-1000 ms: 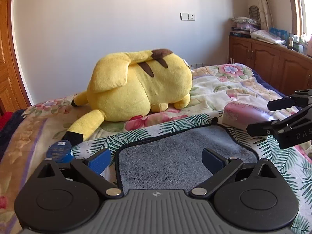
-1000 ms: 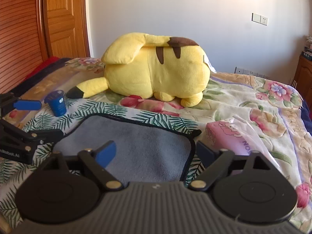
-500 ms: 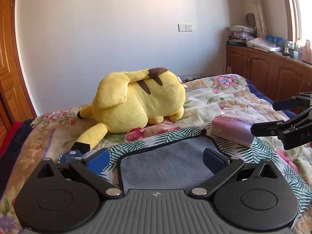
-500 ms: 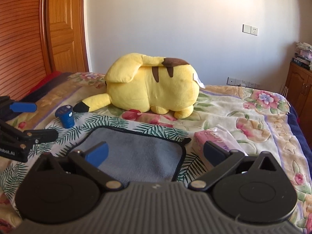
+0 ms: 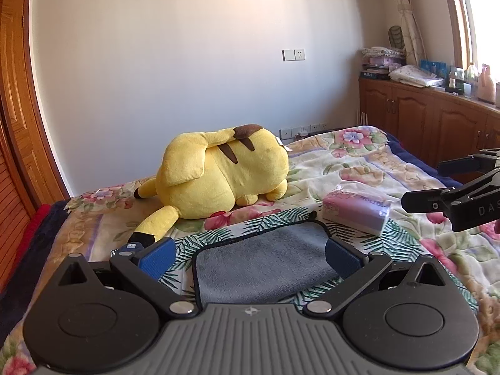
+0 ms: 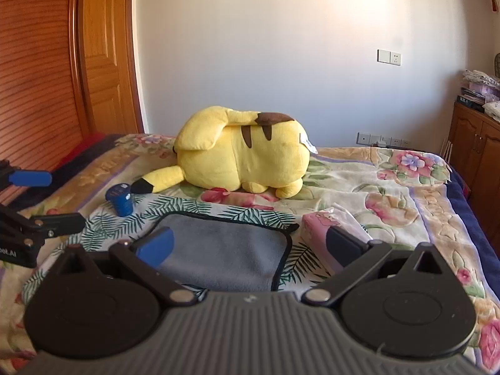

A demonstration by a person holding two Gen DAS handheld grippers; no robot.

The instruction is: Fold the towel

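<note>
Your left gripper (image 5: 248, 254) and right gripper (image 6: 248, 245) both hang level, side by side, jaws spread wide and holding nothing, blue pads (image 5: 156, 255) facing inward, each gripper's fingers showing at the edge of the other's view.

Sunlit white wall (image 5: 187, 62), wooden door (image 6: 106, 62), cabinets (image 5: 422, 122), floral bed (image 5: 359, 162).

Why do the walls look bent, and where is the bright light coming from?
Left wrist view: the wide lens bows the door frame; sun from the window washes out that corner. Right wrist view: the wooden door curves too, and the sunlit bedspread is bright, while the towel stays sharp.
</note>
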